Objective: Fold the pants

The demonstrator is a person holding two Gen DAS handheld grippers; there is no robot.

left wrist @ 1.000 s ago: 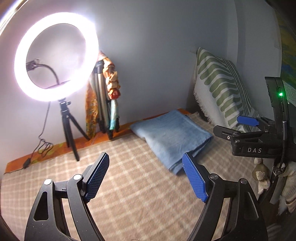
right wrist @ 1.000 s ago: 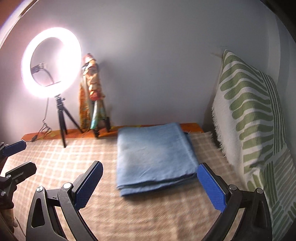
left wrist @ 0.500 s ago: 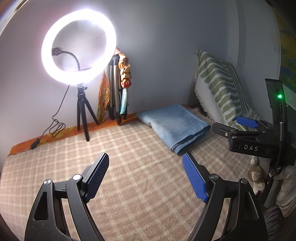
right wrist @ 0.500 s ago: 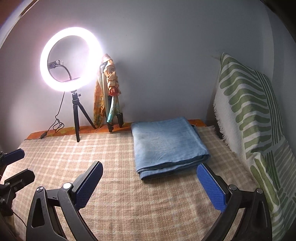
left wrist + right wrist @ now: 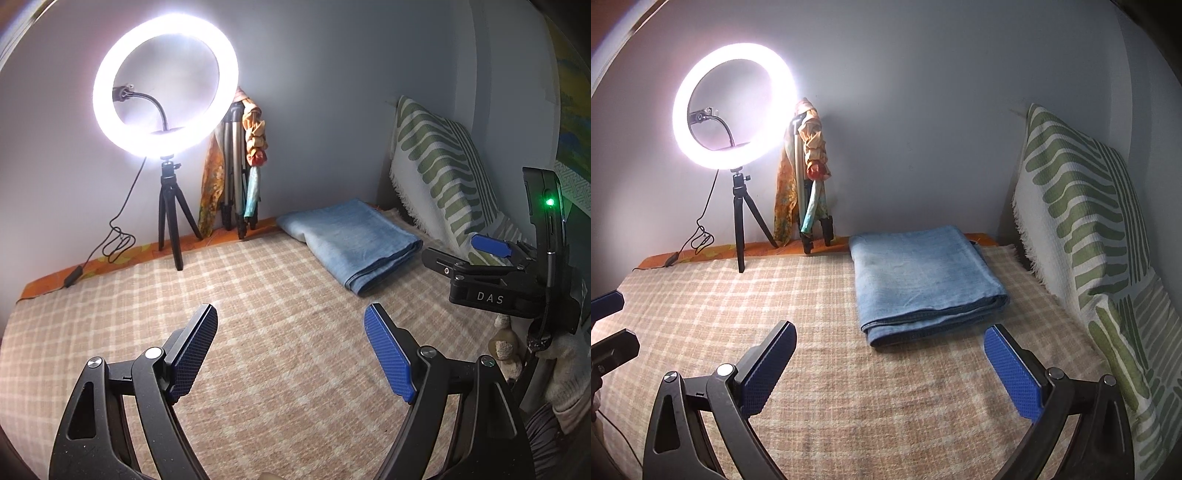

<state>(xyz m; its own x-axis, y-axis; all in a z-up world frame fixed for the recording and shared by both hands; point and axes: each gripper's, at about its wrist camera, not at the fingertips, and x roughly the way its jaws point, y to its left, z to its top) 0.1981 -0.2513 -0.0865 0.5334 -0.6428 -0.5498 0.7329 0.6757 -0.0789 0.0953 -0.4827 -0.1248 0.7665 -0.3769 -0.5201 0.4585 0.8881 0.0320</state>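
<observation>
The light blue pants (image 5: pixel 923 280) lie folded in a flat rectangle on the checked beige blanket (image 5: pixel 820 302), near the back wall; they also show in the left wrist view (image 5: pixel 351 240). My left gripper (image 5: pixel 291 332) is open and empty, above the blanket, well short and left of the pants. My right gripper (image 5: pixel 886 350) is open and empty, just in front of the pants' near folded edge. The right gripper's body (image 5: pixel 491 284) shows at the right of the left wrist view.
A lit ring light on a small black tripod (image 5: pixel 735 110) stands at the back left with its cable (image 5: pixel 698 240). A folded tripod draped with cloth (image 5: pixel 809 177) leans on the wall. A green-striped white cushion (image 5: pixel 1086 229) stands along the right side.
Both grippers have drawn back from the folded pants, which now look smaller and farther away. The jaws stay open. The pants have not moved.
</observation>
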